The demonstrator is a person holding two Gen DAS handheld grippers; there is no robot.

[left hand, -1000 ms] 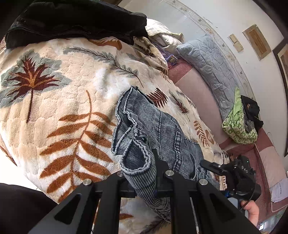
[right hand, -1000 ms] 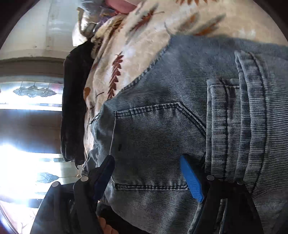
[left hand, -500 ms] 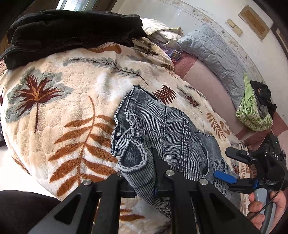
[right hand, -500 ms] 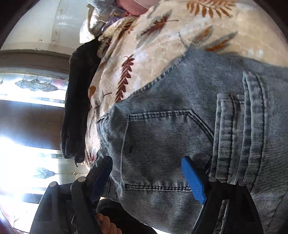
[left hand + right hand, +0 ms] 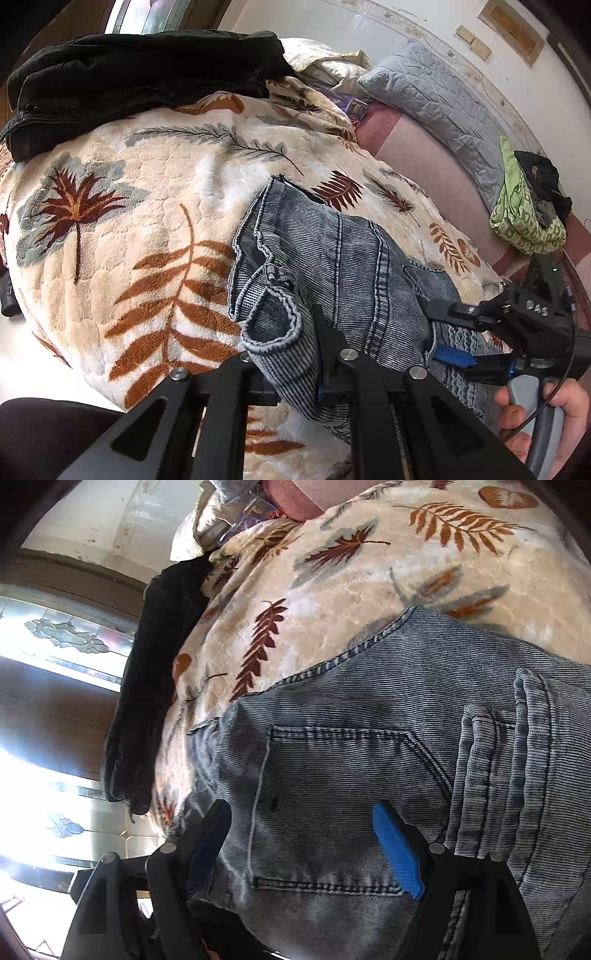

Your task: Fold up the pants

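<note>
Room: a bed by a white wall, with stained-glass windows behind the far left side.
Surface: cream fleece blanket printed with brown and grey leaves, covering the bed.
Far edge: black garment piled at the far left of the blanket; grey quilted pillow and a green cloth bundle lie further right along the wall.
Pants: blue denim pants lie bunched on the near right part of the blanket, a back pocket facing the right wrist camera.
Left gripper: clenched on a rolled hem of the pants, lifting that fold off the blanket.
Right gripper: jaws spread wide around the pocket area, blue pads showing, the denim between them unpinched.
Hand: grips the right gripper's grey handle at the near right.
</note>
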